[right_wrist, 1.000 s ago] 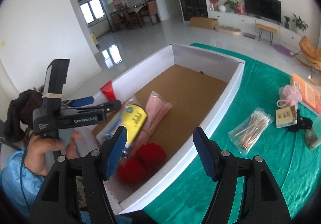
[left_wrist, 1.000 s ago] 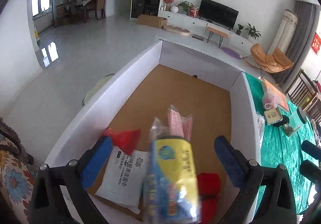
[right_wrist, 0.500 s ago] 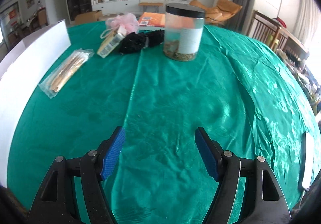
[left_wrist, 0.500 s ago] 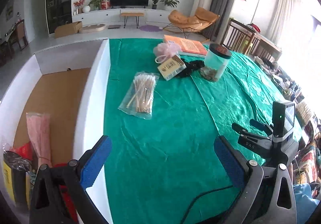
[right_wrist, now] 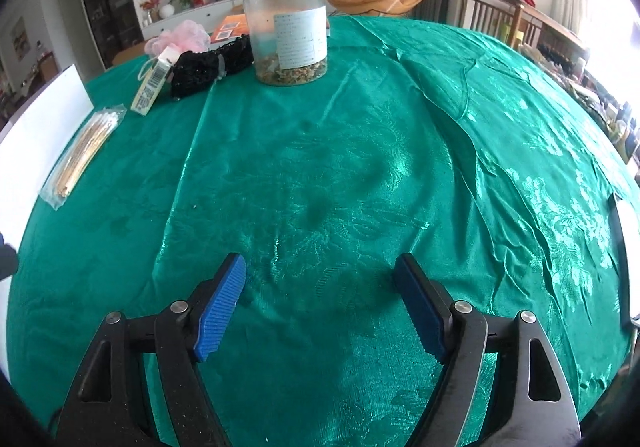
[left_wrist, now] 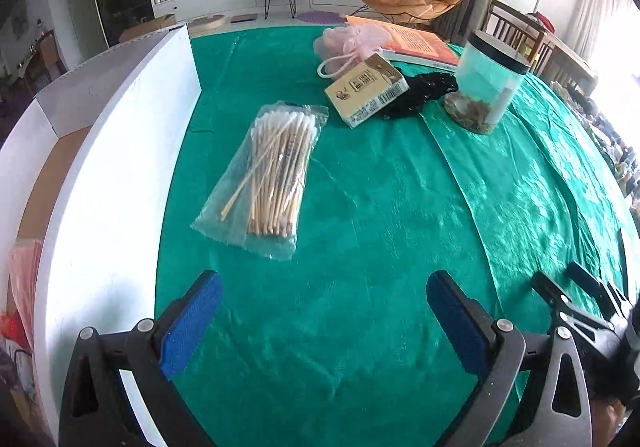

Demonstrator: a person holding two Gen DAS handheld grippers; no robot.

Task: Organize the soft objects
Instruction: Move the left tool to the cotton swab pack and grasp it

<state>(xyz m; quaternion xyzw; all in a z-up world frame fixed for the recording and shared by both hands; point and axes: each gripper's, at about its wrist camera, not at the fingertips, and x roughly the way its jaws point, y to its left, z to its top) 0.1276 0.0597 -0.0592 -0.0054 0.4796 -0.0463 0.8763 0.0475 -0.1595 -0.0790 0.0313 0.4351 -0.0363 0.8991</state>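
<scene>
Two grippers held over green tablecloth [right_wrist: 360, 151], left gripper [left_wrist: 320, 311] spread and empty near bagged cotton swabs [left_wrist: 272, 175], right gripper [right_wrist: 320, 299] empty, jaws just widened, jar [right_wrist: 288, 27] ahead.

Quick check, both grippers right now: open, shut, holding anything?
Left gripper: open, nothing between the jaws, over the green tablecloth.
Right gripper: open and empty, jaws have just been opening wider.
</scene>
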